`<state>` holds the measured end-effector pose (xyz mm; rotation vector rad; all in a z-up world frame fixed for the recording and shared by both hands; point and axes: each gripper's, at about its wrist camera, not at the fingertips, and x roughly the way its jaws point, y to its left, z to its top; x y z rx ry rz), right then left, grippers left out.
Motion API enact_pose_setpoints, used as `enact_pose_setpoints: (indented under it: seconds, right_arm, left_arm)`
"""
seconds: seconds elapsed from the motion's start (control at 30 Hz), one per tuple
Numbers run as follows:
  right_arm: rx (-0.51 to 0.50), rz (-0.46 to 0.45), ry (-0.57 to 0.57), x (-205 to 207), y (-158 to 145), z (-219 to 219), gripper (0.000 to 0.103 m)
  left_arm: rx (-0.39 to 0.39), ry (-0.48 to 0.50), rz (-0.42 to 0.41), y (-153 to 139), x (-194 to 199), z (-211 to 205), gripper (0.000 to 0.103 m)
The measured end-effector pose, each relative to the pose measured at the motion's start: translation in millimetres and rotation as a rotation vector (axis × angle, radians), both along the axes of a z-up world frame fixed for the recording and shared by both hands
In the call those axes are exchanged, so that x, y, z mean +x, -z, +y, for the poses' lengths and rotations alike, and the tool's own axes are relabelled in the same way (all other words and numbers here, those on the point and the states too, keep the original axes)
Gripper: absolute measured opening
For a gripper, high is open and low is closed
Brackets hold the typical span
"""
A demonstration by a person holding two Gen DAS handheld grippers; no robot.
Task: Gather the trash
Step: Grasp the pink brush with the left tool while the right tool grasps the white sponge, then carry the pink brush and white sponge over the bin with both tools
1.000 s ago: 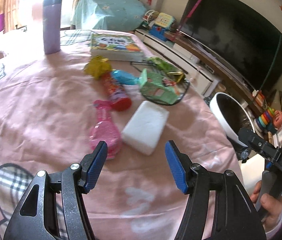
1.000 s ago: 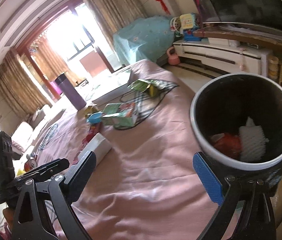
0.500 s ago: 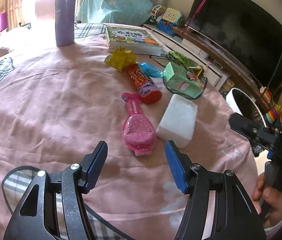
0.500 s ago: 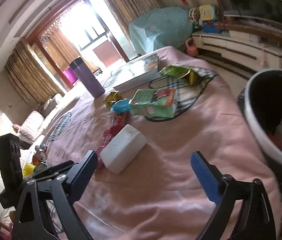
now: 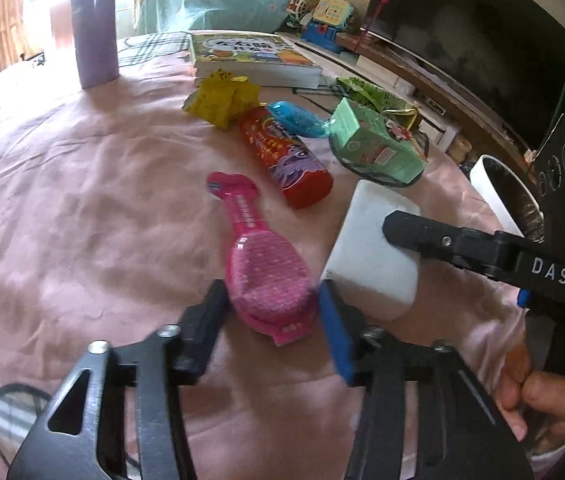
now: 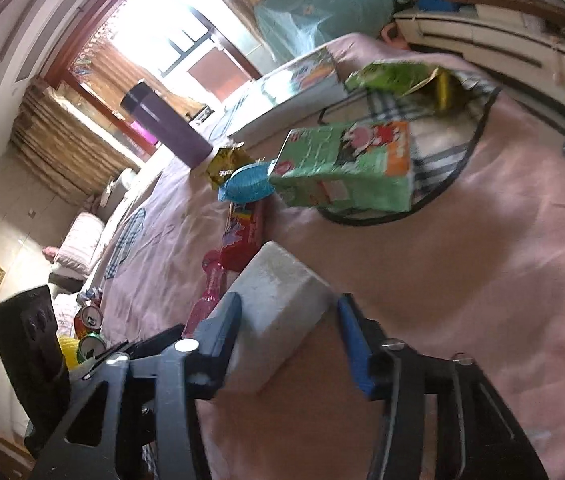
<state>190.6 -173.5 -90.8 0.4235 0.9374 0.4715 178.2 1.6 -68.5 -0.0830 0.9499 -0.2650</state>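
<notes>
Two grippers pointed steeply down at a pink-clothed tabletop strewn with trash. The left gripper straddled the wide end of a pink wrapper, which lay flat between its fingers; the jaws had just been closing, and their pads sat at the wrapper's edges, though whether they pressed on it could not be told. The right gripper reached in from the right, tilted toward the left one, around a white foam block lying just beside the wrapper. Its jaws had also just been closing; the left finger touched the block, while a small gap showed at the blue pad, so the block was not yet clamped. A hand gripped the right gripper's handle at the left view's lower right. Beyond lay a red tube, a green carton and a yellow wrapper. A white-rimmed bin stood past the tabletop's edge.
</notes>
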Motion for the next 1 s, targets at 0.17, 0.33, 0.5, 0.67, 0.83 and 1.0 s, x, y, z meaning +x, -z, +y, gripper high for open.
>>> enact_pose_setpoints:
  seconds: [0.17, 0.33, 0.5, 0.67, 0.83, 1.0]
  right_arm:
    - [0.047, 0.006, 0.012, -4, 0, -12, 0.030]
    - [0.026, -0.047, 0.022, -22, -16, -20, 0.025]
    - [-0.003, -0.109, 0.064, -42, -34, -39, 0.021]
    - [-0.022, -0.153, 0.121, -61, -48, -68, 0.020]
    - [-0.023, -0.174, 0.181, -77, -54, -97, 0.020]
    - [-0.017, -0.190, 0.239, -92, -59, -125, 0.020]
  left_arm:
    - [-0.009, 0.001, -0.013, -1, -4, 1, 0.041]
    - [-0.041, 0.000, -0.020, -9, -11, 0, 0.035]
    - [-0.037, 0.023, -0.053, -19, -24, -12, 0.035]
    - [-0.075, 0.061, -0.061, -27, -32, -28, 0.034]
    - [-0.089, 0.100, -0.071, -34, -37, -50, 0.034]
    - [-0.094, 0.151, -0.087, -44, -43, -75, 0.034]
